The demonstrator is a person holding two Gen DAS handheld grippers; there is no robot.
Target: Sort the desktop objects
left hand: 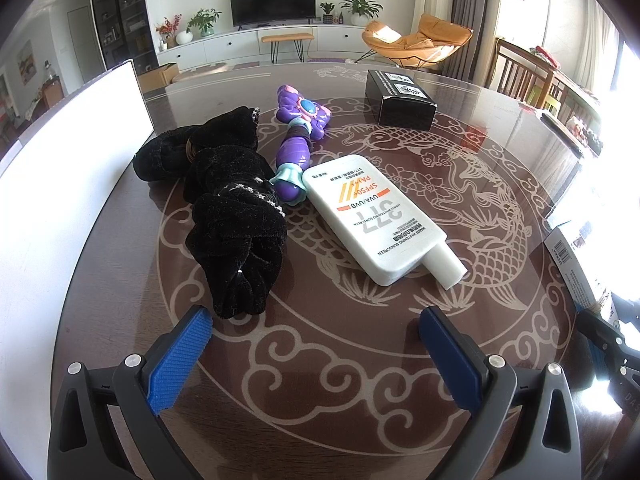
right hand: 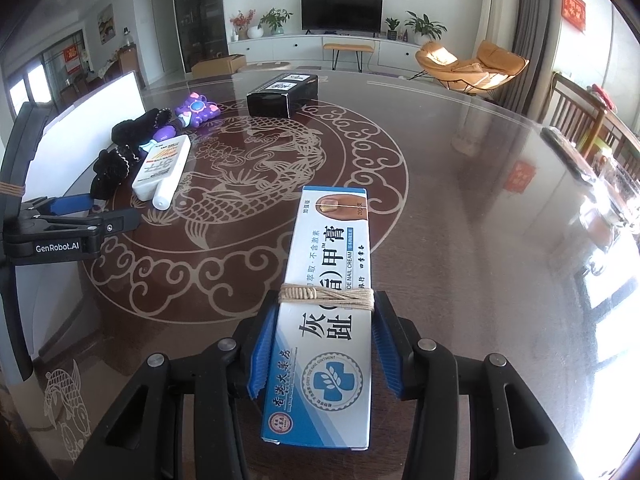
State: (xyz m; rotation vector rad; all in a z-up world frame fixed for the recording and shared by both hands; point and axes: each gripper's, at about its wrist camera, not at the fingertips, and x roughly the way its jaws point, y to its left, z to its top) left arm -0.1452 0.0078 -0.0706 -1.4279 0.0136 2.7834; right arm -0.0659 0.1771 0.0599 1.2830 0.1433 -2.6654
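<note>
Lying flat, blue-white nail cream box (right hand: 326,308), twine-wrapped

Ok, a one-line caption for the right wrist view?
Right gripper holds a string-wrapped ointment box above the patterned table.

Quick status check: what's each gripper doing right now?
Left gripper: open, nothing between its fingers.
Right gripper: closed on the nail cream box.
</note>
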